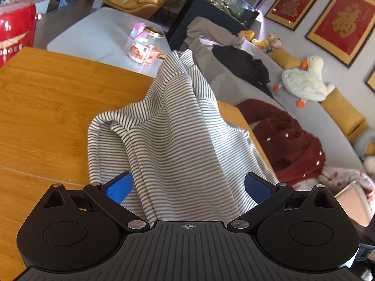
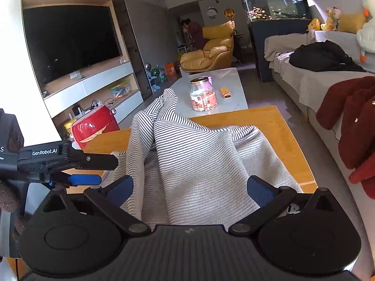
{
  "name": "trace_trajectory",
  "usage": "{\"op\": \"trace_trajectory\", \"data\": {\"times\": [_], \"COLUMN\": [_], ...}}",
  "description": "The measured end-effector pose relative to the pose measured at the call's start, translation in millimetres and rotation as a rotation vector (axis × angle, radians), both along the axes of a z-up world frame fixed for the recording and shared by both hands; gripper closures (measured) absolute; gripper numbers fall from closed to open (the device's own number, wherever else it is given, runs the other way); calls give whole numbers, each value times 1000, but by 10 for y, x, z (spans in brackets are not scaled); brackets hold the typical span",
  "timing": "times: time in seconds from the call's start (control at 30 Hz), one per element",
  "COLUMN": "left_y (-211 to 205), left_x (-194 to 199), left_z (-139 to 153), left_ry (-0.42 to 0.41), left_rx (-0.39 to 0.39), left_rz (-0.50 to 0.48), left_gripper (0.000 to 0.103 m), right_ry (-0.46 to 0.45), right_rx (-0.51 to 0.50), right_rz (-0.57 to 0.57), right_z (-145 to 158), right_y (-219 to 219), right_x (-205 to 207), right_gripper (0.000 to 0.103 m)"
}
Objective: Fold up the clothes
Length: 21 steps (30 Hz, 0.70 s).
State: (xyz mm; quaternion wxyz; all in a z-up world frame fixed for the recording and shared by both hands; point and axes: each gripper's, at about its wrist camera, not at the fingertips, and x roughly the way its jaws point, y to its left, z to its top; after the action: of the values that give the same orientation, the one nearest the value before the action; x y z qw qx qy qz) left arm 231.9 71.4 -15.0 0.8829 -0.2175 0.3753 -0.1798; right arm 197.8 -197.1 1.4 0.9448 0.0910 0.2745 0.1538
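home living room | sofa [image 2: 304,82] – television [image 2: 70,42] – yellow armchair [image 2: 211,51] – fish tank [image 2: 276,7] | wooden table [image 1: 46,98]

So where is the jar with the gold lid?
The jar stands on the pale low table just beyond the wooden table, behind the striped shirt; in the right wrist view it is center, beside a small orange thing.

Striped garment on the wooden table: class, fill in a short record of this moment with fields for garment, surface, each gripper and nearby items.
garment: striped garment, bunched and draped, not yet folded
surface: wooden table
left gripper: open, cloth between its fingers
right gripper: open, cloth between its fingers
nearby: glass jar on the white table; red coat on the sofa
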Motion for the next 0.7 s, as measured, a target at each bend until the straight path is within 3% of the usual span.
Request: {"op": "trace_trajectory", "data": {"times": [0.13,0.23,0.3,0.5,0.63,0.7], "left_y": [39,22,13,17,56,101], "left_x": [348,387,373,263,-11,-182], "left_z": [-240,-278,-287,-264,-232,-228], "left_ry": [88,60,47,32,49,62], "left_rx": [-85,-82,-68,-40,-25,-28], "left_rz": [13,-4,-23,-77,-111,-137], "left_gripper": [0,0,0,0,0,0], "right_ry": [111,233,203,224,253,198], "right_rx": [105,273,320,202,135,87], "right_rz": [14,36,26,164,252,260], "right_z": [-170,-411,-485,-453,-316,-188], "right_y": [3,-28,-43,54,122,168], "right_x": [556,817,803,606,255,76], "right_gripper": [0,0,0,0,0,9]}}
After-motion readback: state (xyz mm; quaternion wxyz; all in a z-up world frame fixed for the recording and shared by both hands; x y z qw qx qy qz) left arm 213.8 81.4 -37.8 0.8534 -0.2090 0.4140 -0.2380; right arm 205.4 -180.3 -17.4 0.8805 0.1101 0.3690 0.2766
